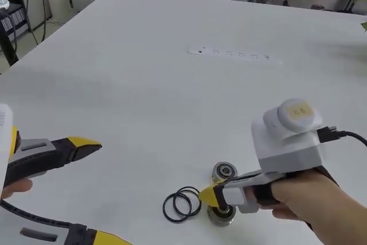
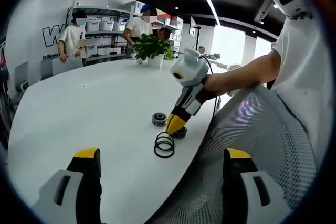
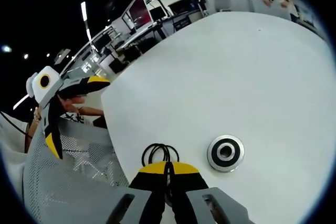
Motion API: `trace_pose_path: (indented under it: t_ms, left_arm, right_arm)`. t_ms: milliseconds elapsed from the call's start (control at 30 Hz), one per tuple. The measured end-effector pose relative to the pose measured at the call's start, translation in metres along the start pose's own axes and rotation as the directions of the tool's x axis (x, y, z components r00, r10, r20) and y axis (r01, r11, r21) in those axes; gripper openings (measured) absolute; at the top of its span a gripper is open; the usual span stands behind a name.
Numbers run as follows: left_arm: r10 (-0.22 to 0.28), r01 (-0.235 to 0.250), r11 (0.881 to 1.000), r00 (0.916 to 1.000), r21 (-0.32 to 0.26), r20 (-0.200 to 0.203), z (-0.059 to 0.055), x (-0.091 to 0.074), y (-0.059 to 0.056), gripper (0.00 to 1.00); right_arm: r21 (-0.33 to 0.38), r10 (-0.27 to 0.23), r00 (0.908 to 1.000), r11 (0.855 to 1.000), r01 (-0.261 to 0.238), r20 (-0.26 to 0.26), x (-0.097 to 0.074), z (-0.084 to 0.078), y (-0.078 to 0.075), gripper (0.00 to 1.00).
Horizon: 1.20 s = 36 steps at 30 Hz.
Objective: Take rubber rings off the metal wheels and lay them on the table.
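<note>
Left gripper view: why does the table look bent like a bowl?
Left gripper view: fisheye lens curves the white table and stretches the edges. Right gripper view: same bulge. Head view: table edges run straight, far power strip slightly blurred.

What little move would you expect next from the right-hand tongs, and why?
Probably shift the right tongs over to the far wheel. They look closed just short of the loose rings already lying on the table, and that wheel seems to wear a dark band around its rim.

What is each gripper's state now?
Left gripper: open, empty.
Right gripper: closed beside the rings; whether it grips one cannot be told.
</note>
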<state>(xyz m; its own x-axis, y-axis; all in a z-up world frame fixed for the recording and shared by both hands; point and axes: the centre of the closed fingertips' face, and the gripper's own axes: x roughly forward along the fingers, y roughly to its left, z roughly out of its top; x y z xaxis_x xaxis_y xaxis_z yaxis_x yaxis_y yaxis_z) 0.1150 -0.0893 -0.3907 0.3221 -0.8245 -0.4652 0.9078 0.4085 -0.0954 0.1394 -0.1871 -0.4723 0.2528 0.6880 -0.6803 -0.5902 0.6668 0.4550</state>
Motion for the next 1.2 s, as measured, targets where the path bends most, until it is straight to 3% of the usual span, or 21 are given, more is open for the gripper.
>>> trace_pose_path:
  t_ms: [633, 1200]
  left_arm:
    - [-0.001, 0.001, 1.0, 1.0, -0.003, -0.003, 0.0001, 0.0008, 0.0002, 0.95]
    - [-0.001, 0.001, 1.0, 1.0, -0.001, -0.008, -0.0011, 0.0009, 0.0, 0.95]
  right_arm:
    - [-0.102, -0.056, 0.9981, 0.993, 0.054, -0.023, 0.0024, -0.0001, -0.0036, 0.0]
    - [-0.204, -0.107, 0.9929, 0.974, 0.094, -0.053, 0.0045, -0.0019, -0.0062, 0.0]
